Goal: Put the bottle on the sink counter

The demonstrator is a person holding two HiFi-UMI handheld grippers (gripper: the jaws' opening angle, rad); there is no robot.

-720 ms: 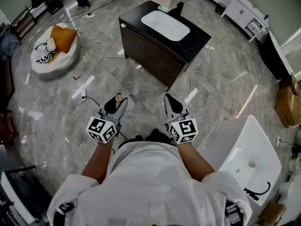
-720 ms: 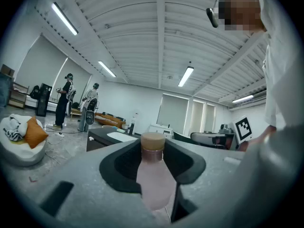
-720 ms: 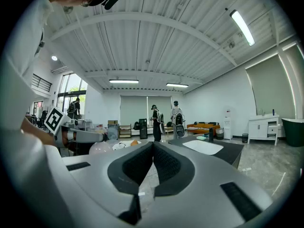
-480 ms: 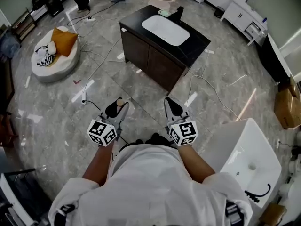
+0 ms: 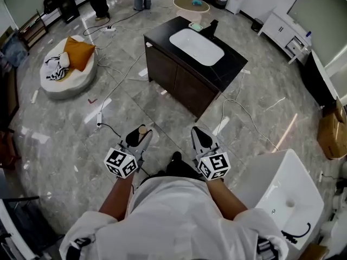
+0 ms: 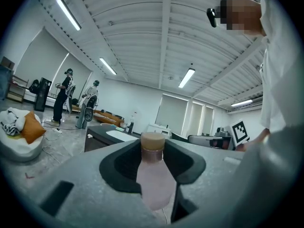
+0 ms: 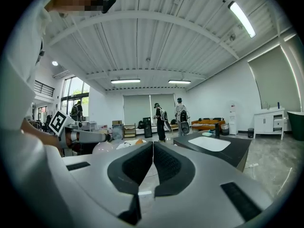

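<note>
Bottle [image 6: 154, 184], pale pink with a tan cap, stands upright between the jaws of the left hand-held gripper [image 5: 136, 136], which pinch its body. The right hand-held gripper [image 7: 152, 148] is held level just beside the left one, jaws pressed together pad against pad. Both are above the grey marble floor [image 5: 162, 104], well apart from the dark desk [image 5: 230, 64] ahead. A white basin [image 5: 196, 46] is set in the desk's top.

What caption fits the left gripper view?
Left gripper clamps a pale pink, tan-capped bottle, with the dark sink counter ahead across the floor.
</note>
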